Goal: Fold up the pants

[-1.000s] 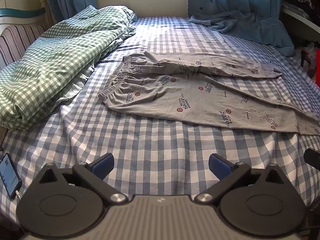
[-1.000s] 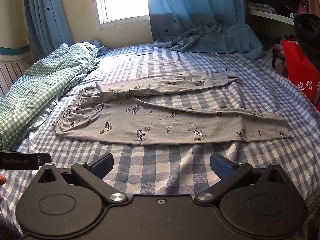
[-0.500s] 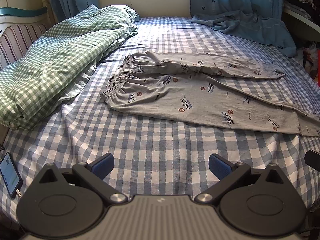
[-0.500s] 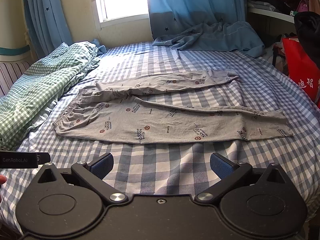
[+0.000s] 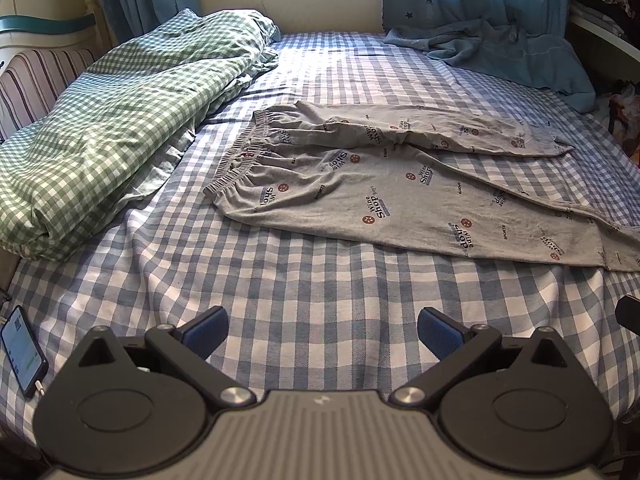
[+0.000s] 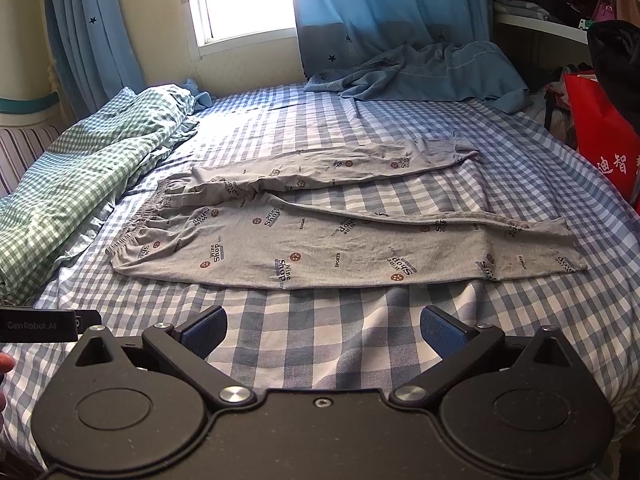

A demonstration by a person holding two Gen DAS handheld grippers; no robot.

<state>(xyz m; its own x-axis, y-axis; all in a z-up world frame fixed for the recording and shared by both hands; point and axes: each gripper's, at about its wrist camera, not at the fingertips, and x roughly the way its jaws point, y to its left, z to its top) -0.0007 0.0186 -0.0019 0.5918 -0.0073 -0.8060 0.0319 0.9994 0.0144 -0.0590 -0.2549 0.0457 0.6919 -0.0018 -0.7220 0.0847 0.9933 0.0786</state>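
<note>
Grey printed pants [image 5: 392, 196] lie spread flat on the blue checked bed [image 5: 304, 292], waistband to the left, both legs running right and splayed apart. They also show in the right wrist view [image 6: 320, 248]. My left gripper [image 5: 322, 332] is open and empty above the near bed edge, short of the waist end. My right gripper [image 6: 324, 328] is open and empty, just short of the near leg's lower edge. The left gripper's body [image 6: 40, 325] shows at the left edge of the right wrist view.
A green checked duvet [image 5: 104, 120] is bunched along the bed's left side. A blue blanket [image 5: 500, 56] lies at the far right under the curtains. A phone [image 5: 22, 350] rests at the near left edge. A red bag [image 6: 604, 132] stands right of the bed.
Both grippers have edged slightly forward toward the pants, which look a little larger. The jaws stay open and the pants have not moved.
</note>
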